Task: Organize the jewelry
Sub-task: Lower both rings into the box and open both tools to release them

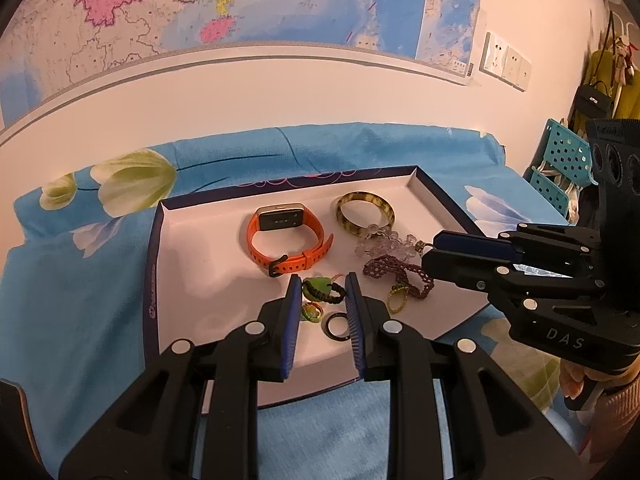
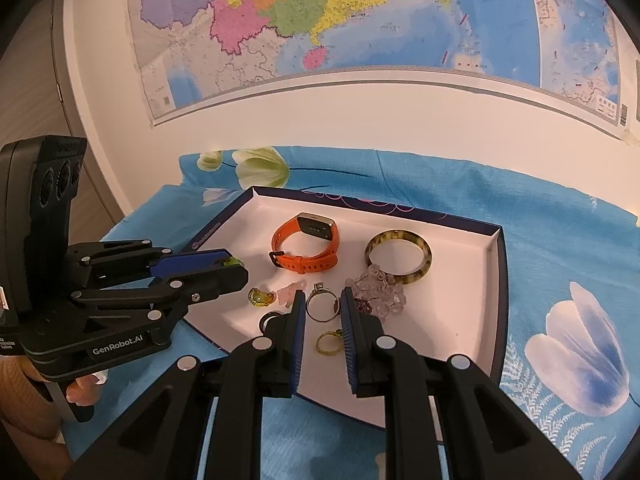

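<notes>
Nearest the left wrist camera, the left hand-held gripper [image 1: 323,278] has its two blue pads pressed against a green pendant on a black cord [image 1: 314,289], one pad on each side; the right wrist view shows a sliver of green pinched at its tip. Whether the pendant is clear of the floor below cannot be told. The right hand-held gripper [image 2: 322,293] is clamped on a silver ring [image 2: 320,319], the band filling the narrow gap between its pads. Both work over the near part of a shallow white tray with a dark blue rim [image 1: 208,248], which lies on a blue flowered cloth [image 1: 80,300]. Just below the left pads lie a yellow-green amber piece [image 1: 312,312] and a black ring [image 1: 338,326]. A small yellow-green beaded ring [image 2: 328,342] lies just under the right pads. Farther in are a purple beaded bracelet [image 1: 400,272] and a cluster of clear beads [image 1: 384,246], which touches a mottled brown bangle [image 1: 364,197] behind it. An orange watch [image 1: 288,240] stands on its strap near the tray's middle, left of the bangle. Beyond the cloth, a large coloured map [image 1: 200,0] covers the wall, with wall sockets [image 1: 506,62] to its right.
</notes>
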`<action>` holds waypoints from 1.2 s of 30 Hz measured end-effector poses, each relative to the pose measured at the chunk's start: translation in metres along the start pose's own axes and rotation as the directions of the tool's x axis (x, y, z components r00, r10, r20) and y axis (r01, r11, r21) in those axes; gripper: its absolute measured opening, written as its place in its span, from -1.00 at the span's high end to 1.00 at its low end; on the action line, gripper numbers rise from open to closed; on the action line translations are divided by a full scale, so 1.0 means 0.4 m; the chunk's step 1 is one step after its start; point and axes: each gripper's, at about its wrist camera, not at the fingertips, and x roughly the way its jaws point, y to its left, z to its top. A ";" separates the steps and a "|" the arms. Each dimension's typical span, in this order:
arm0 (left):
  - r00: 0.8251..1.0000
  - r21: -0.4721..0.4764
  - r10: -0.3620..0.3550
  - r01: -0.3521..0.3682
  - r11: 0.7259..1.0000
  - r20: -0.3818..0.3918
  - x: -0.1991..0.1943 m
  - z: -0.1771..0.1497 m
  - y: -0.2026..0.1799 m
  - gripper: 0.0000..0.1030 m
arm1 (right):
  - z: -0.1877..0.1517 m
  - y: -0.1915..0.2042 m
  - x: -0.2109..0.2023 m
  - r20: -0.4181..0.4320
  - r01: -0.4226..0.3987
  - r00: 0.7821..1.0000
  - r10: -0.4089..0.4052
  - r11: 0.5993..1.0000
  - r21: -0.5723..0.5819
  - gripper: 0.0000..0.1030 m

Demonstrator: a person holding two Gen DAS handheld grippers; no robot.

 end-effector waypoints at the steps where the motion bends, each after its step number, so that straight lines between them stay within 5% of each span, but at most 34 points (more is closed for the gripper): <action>1: 1.000 0.000 0.001 -0.001 1.000 -0.001 0.001 0.000 0.000 0.57 | 0.001 0.000 0.002 -0.002 0.000 1.000 0.000 1.000 0.000 0.69; 36: 0.998 -0.029 0.007 -0.009 1.000 -0.056 0.068 0.018 0.021 0.56 | 0.020 -0.020 0.070 -0.043 0.044 0.998 -0.044 0.999 -0.002 0.69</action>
